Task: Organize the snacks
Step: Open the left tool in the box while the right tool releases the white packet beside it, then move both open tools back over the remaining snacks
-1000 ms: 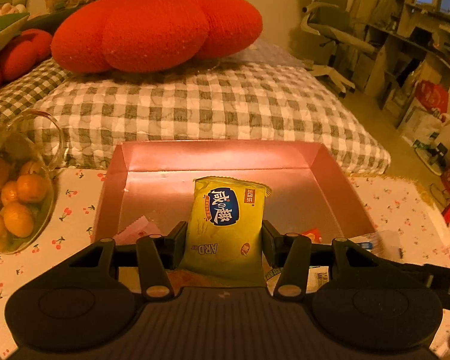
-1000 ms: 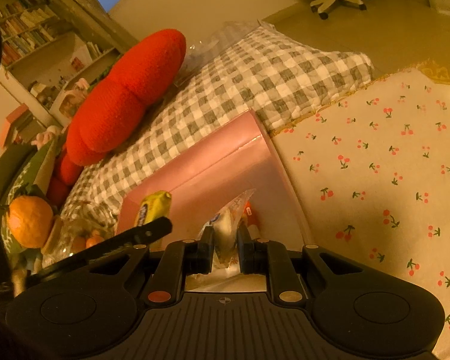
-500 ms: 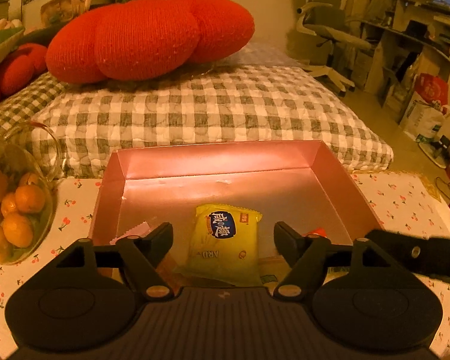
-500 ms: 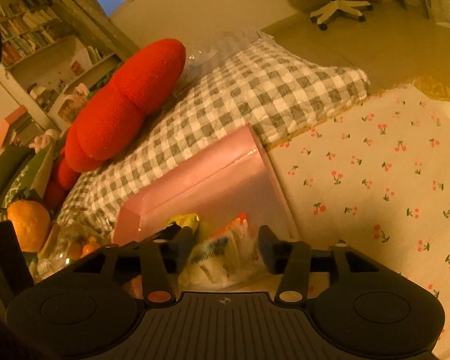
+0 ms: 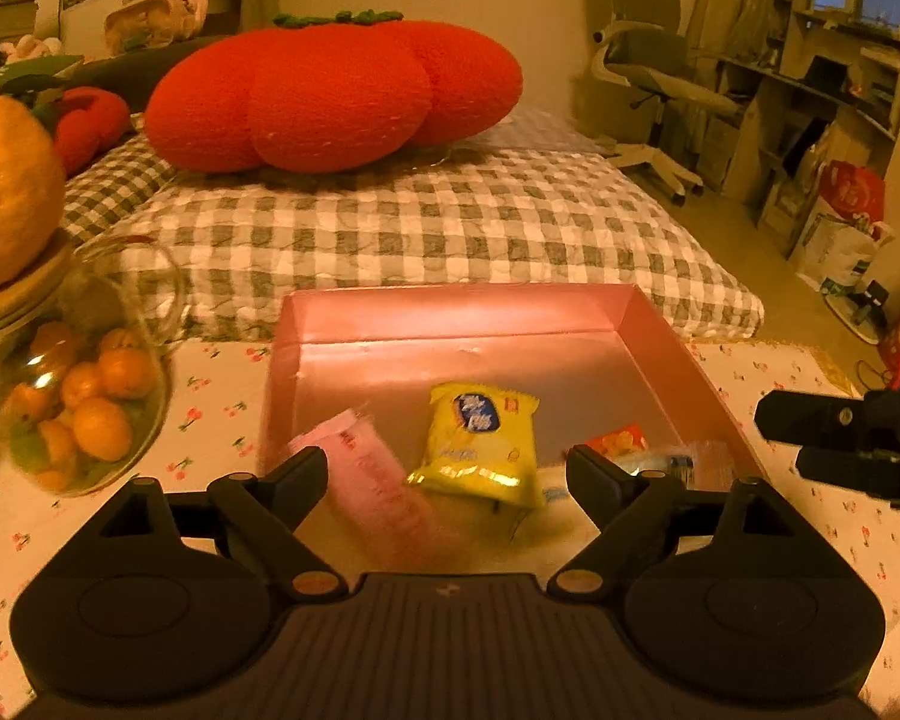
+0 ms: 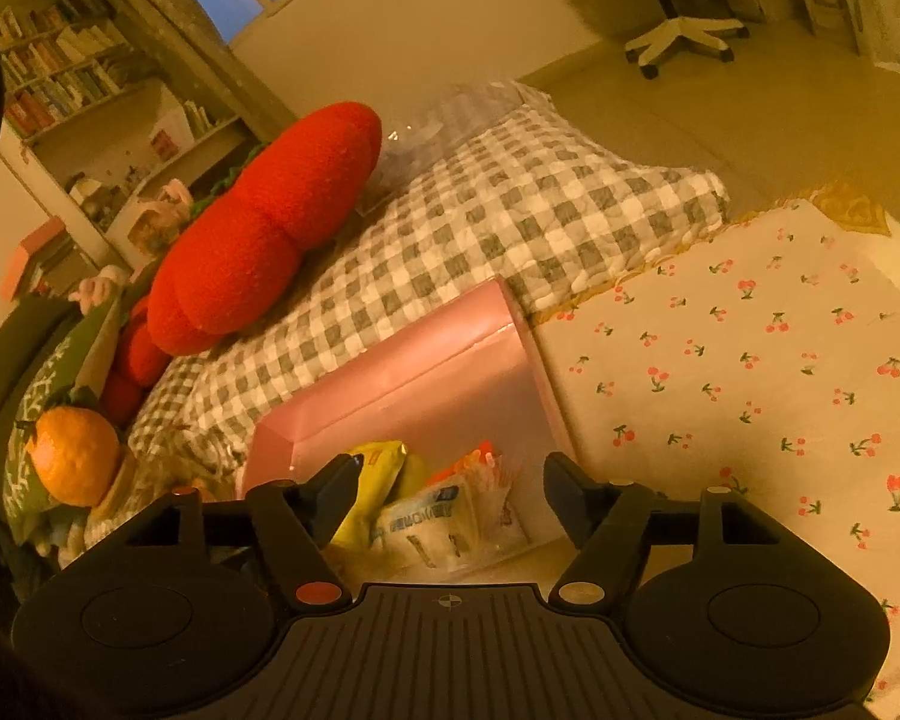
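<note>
Left wrist view, largest first: a cherry-print tablecloth [image 5: 222, 414] carries a shallow pink cardboard box [image 5: 684, 354], set against a grey checked quilt [image 5: 450, 228] topped by a red tomato-shaped cushion [image 5: 330, 102]. A glass jar of small oranges [image 5: 72, 408] stands left of the box. Inside the box lie a yellow crinkly snack packet with a blue label [image 5: 480, 444], a pink sachet [image 5: 378, 486] beside it on the left, and a small orange-red packet [image 5: 621, 441] to the right. The left gripper [image 5: 447, 468] hangs just in front of the yellow packet, jaws opening and wide apart, pressing on nothing; the packet's long axis runs away from the claw. In the right wrist view, the right gripper [image 6: 447, 495] is likewise opening over a clear wrapped pack [image 6: 444, 525] at the box's near end, not gripping it. Both snacks appear to be already deposited.
</note>
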The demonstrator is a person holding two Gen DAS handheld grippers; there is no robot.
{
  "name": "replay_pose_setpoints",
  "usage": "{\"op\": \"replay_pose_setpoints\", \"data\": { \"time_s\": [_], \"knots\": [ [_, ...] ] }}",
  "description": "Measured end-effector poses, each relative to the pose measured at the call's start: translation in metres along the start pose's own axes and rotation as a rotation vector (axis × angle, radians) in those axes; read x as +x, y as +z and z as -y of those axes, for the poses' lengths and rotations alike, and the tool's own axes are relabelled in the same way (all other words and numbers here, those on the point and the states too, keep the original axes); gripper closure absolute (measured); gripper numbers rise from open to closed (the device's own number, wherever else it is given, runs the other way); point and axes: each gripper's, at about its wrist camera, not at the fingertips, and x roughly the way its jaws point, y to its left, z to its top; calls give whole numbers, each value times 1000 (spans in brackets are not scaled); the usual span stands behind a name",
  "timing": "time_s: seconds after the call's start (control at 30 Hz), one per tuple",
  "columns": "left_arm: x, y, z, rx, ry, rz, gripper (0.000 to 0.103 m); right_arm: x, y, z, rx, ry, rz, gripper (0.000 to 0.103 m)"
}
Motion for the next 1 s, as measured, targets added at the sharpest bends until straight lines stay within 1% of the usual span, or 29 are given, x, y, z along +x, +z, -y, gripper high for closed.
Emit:
{"op": "replay_pose_setpoints", "data": {
  "time_s": [0.13, 0.27, 0.37, 0.43, 0.67, 0.73, 0.9, 1.0],
  "knots": [
    [-14, -7, -8, -8, -5, -4, 17, -10, -4, -3, -6, -1, -4, 29],
    [-27, -14, -16, -18, -2, -15, 15, -19, -8, -10, -34, -2, -13, 28],
    [-37, -19, -21, -24, -3, -20, 14, -26, -13, -18, -66, -2, -24, 27],
    [-45, -22, -24, -30, -3, -23, 13, -32, -18, -23, -91, 0, -27, 22],
    [-71, -35, -34, -44, 2, -29, 5, -51, -31, -45, -184, 5, -42, 19],
    [-76, -38, -36, -46, 8, -35, 5, -55, -36, -51, -210, -2, -42, 16],
    [-85, -46, -40, -52, 27, -50, 2, -63, -50, -63, -270, -10, -50, 15],
    [-89, -53, -43, -49, 38, -53, 1, -66, -59, -69, -303, -15, -49, 12]
  ]
}}
